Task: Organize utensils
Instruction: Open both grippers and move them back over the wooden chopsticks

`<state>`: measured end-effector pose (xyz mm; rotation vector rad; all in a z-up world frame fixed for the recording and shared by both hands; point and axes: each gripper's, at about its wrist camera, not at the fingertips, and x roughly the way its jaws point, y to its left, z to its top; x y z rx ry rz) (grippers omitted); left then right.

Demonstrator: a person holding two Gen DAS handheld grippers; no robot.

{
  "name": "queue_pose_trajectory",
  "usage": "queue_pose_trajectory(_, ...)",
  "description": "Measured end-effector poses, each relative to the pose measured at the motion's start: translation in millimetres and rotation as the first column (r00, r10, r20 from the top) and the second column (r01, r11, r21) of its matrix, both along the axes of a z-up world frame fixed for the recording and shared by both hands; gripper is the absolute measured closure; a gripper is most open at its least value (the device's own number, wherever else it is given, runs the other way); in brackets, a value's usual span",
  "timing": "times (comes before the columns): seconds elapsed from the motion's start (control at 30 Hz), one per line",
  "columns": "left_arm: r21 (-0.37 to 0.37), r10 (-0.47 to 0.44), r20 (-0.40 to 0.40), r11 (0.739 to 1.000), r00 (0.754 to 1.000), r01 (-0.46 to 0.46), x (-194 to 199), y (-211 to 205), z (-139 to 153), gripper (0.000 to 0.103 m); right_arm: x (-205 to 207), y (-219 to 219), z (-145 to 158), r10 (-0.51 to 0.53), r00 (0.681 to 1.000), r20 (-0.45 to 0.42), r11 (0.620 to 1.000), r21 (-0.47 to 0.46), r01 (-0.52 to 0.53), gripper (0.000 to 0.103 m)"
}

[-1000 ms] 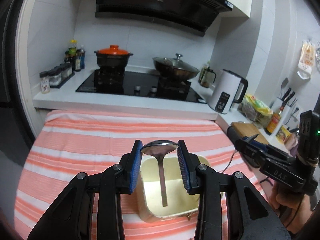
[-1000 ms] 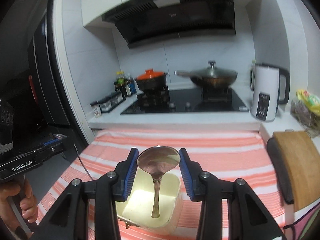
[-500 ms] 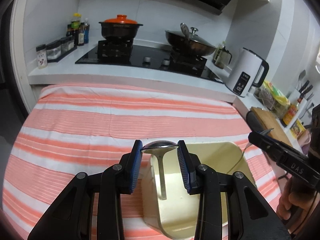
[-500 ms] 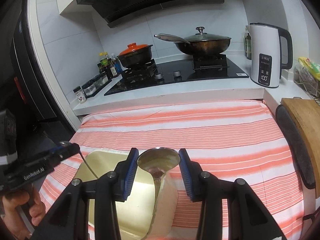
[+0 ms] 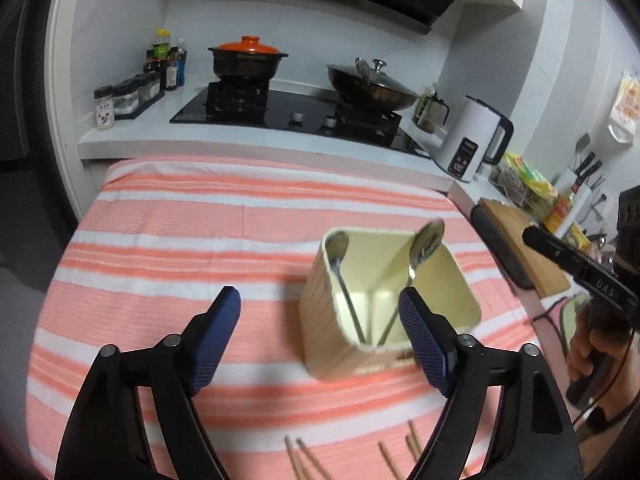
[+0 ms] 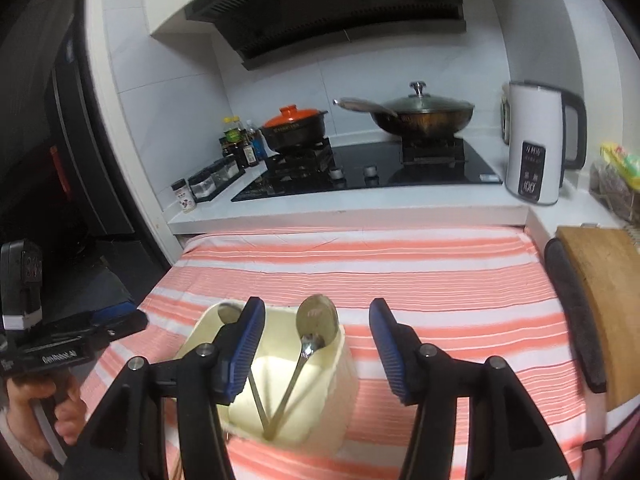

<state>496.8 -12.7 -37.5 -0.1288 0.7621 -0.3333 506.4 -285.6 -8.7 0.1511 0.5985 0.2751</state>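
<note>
Domestic kitchen. A range hood hangs over a black gas hob bearing an orange-lidded clay pot and a lidded wok. Condiment bottles, spice jars, an electric kettle and a knife block line the white tiled counter.
</note>
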Motion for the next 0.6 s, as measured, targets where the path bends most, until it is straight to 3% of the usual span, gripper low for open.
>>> queue_pose_trajectory(0.17, 0.047, -0.051, -0.104, 0.997, 0.993, 0.057, -85.9, 27.8, -36.1, 0.014, -75.5, -14.0, -17.0, 0.050, 0.998, -0.037, 0.997, -0.062, -0.052, 0.043)
queue_pose_trajectory(0.33, 0.072, 0.018, -0.169, 0.997, 0.986, -0.006, -177.3, 45.5, -93.6, 0.014, -161.1, -31.4, -81.8, 0.034, 0.988, -0.153, 0.996, -0.078, -0.047, 0.043)
queue_pose_trajectory(0.4, 0.046, 0.056, -0.187, 0.998, 0.981, -0.048, -206.8, 47.7, -111.8, 0.014, -199.6, -35.0, -109.9, 0.002, 0.983, -0.182, 0.992, -0.121, -0.024, 0.043)
queue_pose_trajectory(0.53, -0.029, 0.073, -0.217, 0.996, 0.973, -0.081, -232.5, 48.9, -129.5, 0.014, -255.7, -33.6, -148.1, -0.040, 0.971, -0.237, 0.986, -0.165, 0.000, 0.043)
queue_pose_trajectory(0.6, -0.021, 0.061, -0.211, 0.998, 0.976, -0.066, -233.1, 41.9, -129.7, 0.014, -272.6, -30.8, -153.8, -0.034, 0.968, -0.251, 0.988, -0.157, -0.006, 0.043)
